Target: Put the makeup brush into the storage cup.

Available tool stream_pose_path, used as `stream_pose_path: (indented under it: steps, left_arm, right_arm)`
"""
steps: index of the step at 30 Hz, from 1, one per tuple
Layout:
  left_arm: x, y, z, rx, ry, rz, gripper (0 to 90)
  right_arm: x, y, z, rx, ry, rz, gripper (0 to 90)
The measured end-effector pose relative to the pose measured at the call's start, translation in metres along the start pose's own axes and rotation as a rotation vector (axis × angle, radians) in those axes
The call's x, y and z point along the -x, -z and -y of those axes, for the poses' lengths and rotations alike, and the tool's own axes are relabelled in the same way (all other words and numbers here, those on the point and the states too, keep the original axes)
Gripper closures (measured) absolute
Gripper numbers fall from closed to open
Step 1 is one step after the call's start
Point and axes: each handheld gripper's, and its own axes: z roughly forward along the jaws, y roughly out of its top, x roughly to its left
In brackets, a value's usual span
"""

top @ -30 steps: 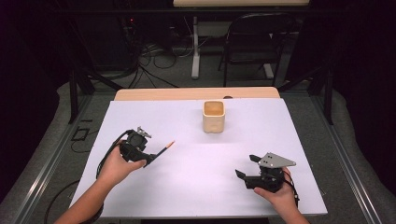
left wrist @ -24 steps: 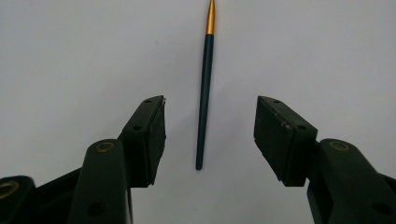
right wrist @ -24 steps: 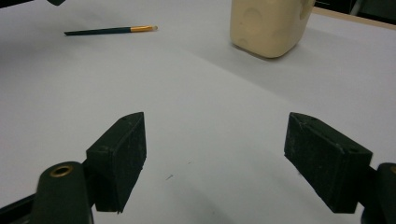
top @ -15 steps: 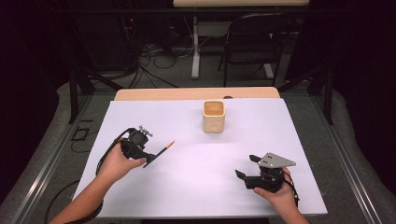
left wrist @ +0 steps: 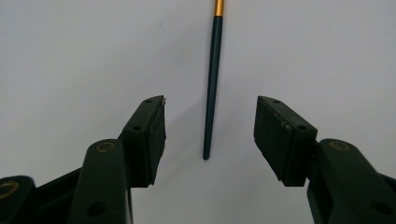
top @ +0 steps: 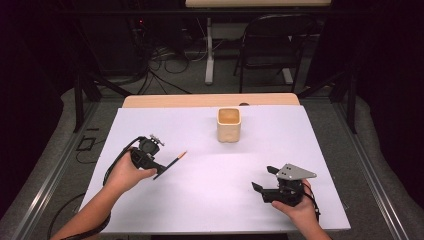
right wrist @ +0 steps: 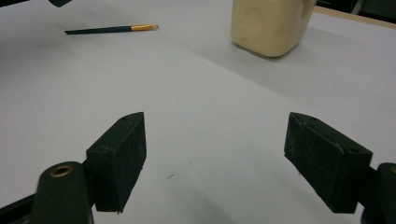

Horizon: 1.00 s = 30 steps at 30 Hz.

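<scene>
Nothing has moved since a second ago: the left gripper (left wrist: 210, 135) hangs open over the slim dark gold-banded brush (left wrist: 212, 79), not yet gripped; the right gripper (right wrist: 215, 158) waits open beside the cream square plastic cup (top: 229, 125).

Dark green brush (left wrist: 212, 79) with gold ferrule (left wrist: 218, 7), cream cup (top: 229, 125), white table cover (top: 210, 190), tan wood table edge (top: 170, 101), black grippers, grey plate (top: 295, 172)

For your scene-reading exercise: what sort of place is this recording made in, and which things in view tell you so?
Probably a lab or recording workspace, not a home: a white-covered table ringed by dark curtains, loose cables on the floor behind it, and an empty office chair by another desk.
</scene>
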Motion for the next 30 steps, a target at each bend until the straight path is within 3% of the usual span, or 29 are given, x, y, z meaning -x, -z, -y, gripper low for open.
stream_pose_path:
  steps: [14,30]
  left_arm:
    - [-0.004,-0.003,-0.008,-0.072,0.0,-0.013,45.6]
    - [-0.013,-0.014,-0.017,-0.102,0.005,-0.033,53.0]
  right_arm:
    - [0.0,0.0,0.0,-0.007,0.0,-0.002,20.6]
    - [0.0,-0.001,0.0,-0.016,-0.003,-0.006,20.6]
